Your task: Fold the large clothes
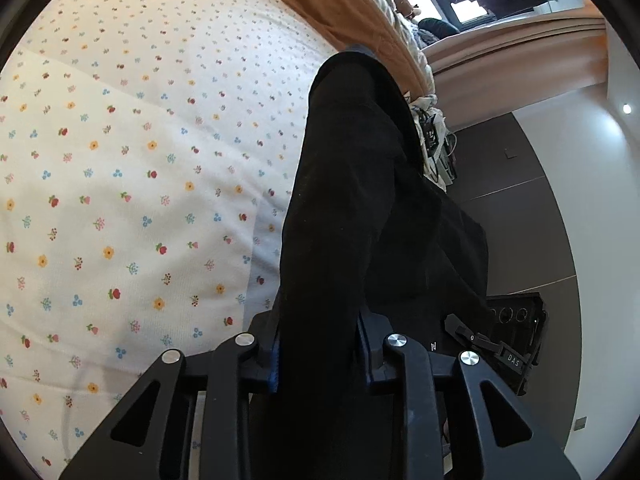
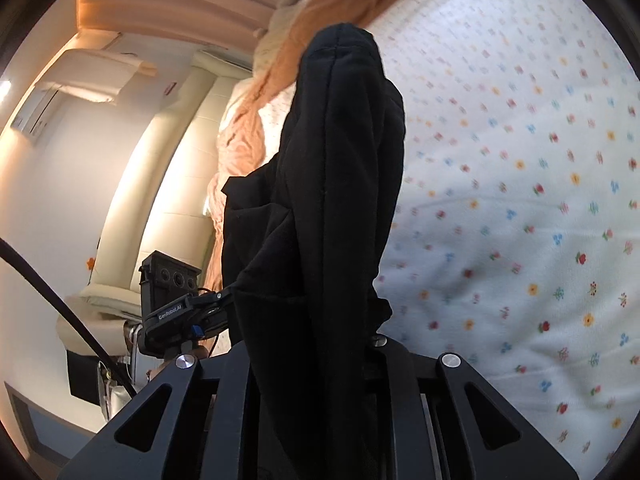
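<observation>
where both grippers clamp, black garment (image 1: pixel 360 200) bunched between the jaws

In the left wrist view the garment (image 1: pixel 360 208) hangs in the middle, running up from between the fingers (image 1: pixel 274 364) of the left gripper (image 1: pixel 320 356). The bed (image 1: pixel 132 168) lies to its left, a blanket (image 1: pixel 340 8) behind it at the bed's far end, the floor (image 1: pixel 520 216) to its right. The right gripper (image 1: pixel 508 344) sits low on the right, just beside the garment.

In the right wrist view the garment (image 2: pixel 332 208) rises from the right gripper (image 2: pixel 316 352), the bed (image 2: pixel 520 208) on its right, the blanket (image 2: pixel 248 136) behind, the left gripper (image 2: pixel 176 304) low on its left.
</observation>
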`<state>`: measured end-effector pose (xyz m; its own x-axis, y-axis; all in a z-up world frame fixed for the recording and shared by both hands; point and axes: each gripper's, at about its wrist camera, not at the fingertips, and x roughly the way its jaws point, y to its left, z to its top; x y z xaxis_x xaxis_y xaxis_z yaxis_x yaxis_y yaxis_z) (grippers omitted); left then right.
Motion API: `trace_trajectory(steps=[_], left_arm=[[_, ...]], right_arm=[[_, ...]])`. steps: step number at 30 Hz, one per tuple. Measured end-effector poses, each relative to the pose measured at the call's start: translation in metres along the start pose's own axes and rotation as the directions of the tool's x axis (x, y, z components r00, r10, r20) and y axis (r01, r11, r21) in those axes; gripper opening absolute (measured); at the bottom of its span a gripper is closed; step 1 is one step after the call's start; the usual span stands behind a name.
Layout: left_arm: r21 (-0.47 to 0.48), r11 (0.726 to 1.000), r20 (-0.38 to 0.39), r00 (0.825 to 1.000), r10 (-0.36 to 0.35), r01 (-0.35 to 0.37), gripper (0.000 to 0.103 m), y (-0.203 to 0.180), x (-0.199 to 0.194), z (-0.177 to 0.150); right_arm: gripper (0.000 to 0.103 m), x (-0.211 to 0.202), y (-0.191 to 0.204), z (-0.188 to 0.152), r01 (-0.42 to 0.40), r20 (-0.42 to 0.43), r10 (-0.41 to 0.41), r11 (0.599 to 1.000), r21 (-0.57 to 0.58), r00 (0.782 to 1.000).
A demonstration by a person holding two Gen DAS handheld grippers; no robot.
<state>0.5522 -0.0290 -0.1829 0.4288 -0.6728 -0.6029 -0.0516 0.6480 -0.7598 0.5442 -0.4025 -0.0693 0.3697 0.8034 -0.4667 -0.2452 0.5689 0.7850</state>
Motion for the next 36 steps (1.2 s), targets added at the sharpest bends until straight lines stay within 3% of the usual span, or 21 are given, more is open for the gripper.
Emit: trace_trajectory(steps=[9,16,25,36], left_arm=[[0.060,0.998,0.116,0.993,-0.037,0.030,0.029,-0.031,-0.089,0.008],[0.087,0.996,0.211,0.977,-0.041,0.023,0.029,-0.032,-0.173,0.014],[0.090,0.996,0.309,0.950,-0.042,0.014,0.029,0.001,-0.274,0.018],[0.023,1.000,0.432,0.902,-0.018,0.009,0.029,0.088,-0.401,0.014]], right_arm=[[0.013,-0.014,0.072,-0.009,-0.047,0.053,0.053,0.993,-0.108,0.997],[0.013,0.009,0.129,-0.022,-0.076,0.076,0.090,0.982,-0.175,0.993],[0.013,0.069,0.204,-0.041,-0.116,0.036,0.130,0.956,-0.270,0.991],[0.013,0.185,0.290,-0.062,-0.178,-0.069,0.164,0.916,-0.360,0.984]])
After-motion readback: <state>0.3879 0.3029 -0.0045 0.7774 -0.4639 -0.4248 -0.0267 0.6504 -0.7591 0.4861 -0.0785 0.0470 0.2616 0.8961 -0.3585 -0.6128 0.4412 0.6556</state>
